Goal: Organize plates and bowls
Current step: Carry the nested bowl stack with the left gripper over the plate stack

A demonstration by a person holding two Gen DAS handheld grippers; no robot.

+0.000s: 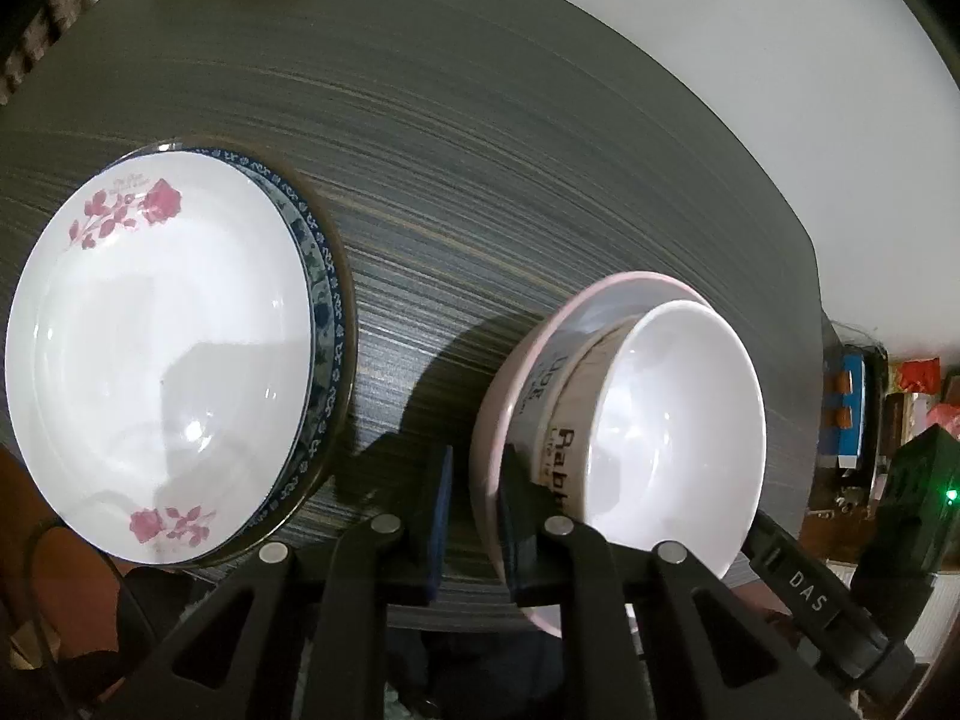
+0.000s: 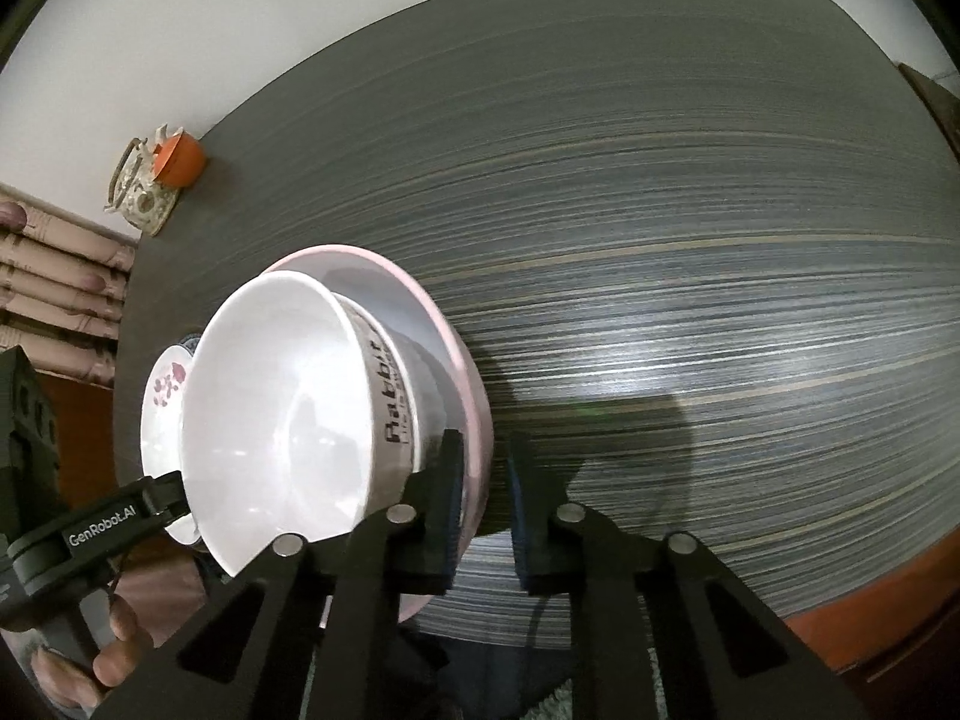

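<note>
Pink rim was what both claws held. The left claw (image 1: pixel 478 450) was pinching the near edge of the pink bowl (image 1: pixel 483 474), with one pad inside and one pad outside. The right claw (image 2: pixel 486 438) was pinching the same rim on the other side, closed tight on it. I think two grips were used so the bowl stayed flat and did not tip.

The white bowl (image 1: pixel 672 420) with black letters sat inside the pink one, just to the right of the left claw and just to the left of the right claw. It looked like the bowls were being made into one pile.

To the left of the left claw lay the rose plate (image 1: pixel 162 348), on top of a blue-edged plate (image 1: pixel 327 324). The plates were near the bowls but not touching them.

The near edge of the grey table (image 1: pixel 480 150) ran right under both claws, so the bowls were close to falling-off room. Ahead of the claws the table was wide and bare. Only an orange thing (image 2: pixel 180 159) sat far off in the corner, well away from the right claw.
</note>
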